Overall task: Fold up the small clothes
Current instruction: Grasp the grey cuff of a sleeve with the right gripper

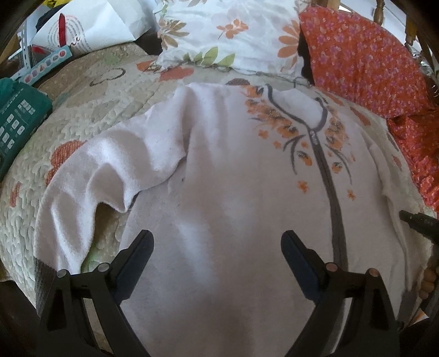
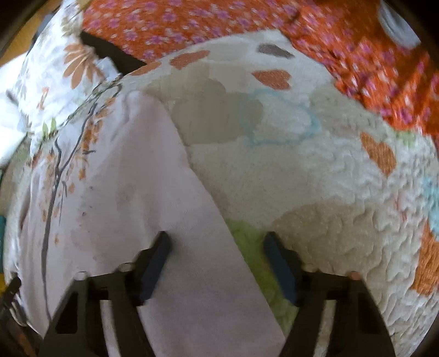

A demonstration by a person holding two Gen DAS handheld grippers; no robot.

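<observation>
A small white zip-up garment (image 1: pixel 225 175) with a grey zipper and orange flower print lies front up on a quilted bedspread (image 1: pixel 90 109). Its left sleeve (image 1: pixel 118 164) is folded in over the body. My left gripper (image 1: pixel 216 247) is open and empty, just above the garment's lower body. My right gripper (image 2: pixel 216 247) is open and empty, straddling the garment's right edge (image 2: pixel 197 192) where it meets the quilt (image 2: pixel 315 178). The right gripper's tip also shows at the right edge of the left wrist view (image 1: pixel 417 219).
A floral pillow (image 1: pixel 227 35) lies at the head of the bed. An orange flowered cloth (image 1: pixel 370 60) lies along the right side, also in the right wrist view (image 2: pixel 247 24). A teal box (image 1: pixel 16 120) and a white bag (image 1: pixel 90 27) sit at the left.
</observation>
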